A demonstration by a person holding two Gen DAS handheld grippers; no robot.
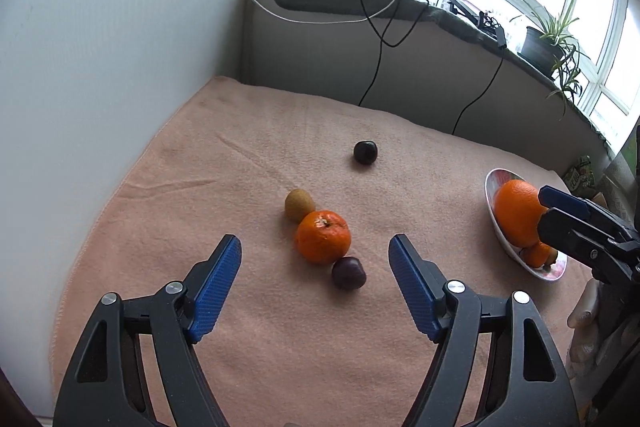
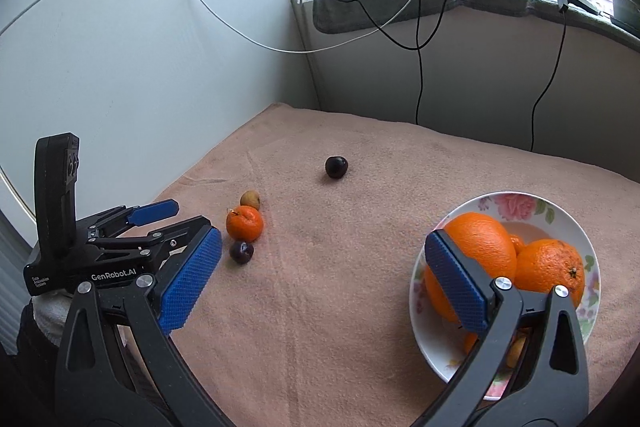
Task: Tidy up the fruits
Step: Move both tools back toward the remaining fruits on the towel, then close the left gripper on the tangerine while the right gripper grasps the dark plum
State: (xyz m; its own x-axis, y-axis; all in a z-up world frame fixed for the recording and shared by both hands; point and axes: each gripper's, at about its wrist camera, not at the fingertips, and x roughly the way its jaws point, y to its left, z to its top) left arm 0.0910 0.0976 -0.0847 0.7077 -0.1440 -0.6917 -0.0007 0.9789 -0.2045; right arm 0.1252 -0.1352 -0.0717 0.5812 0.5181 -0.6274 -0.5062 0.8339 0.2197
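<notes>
Straight ahead of my left gripper (image 1: 316, 251), jaws spread wide and empty, a tangerine (image 1: 322, 236) touches a kiwi (image 1: 299, 204) and a plum (image 1: 349, 272) on the pink towel (image 1: 240, 155), framed for a pick, I judge

From the right wrist, my right gripper (image 2: 324, 259) stands open, empty, beside the floral bowl (image 2: 516, 205) where oranges (image 2: 476, 255) are gathered; another dark plum (image 2: 336, 167) lies well apart

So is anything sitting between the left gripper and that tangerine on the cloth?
Nothing visible. The left gripper is open, and only bare cloth lies before the tangerine. A plum touches its near right side, a kiwi sits behind.
</notes>
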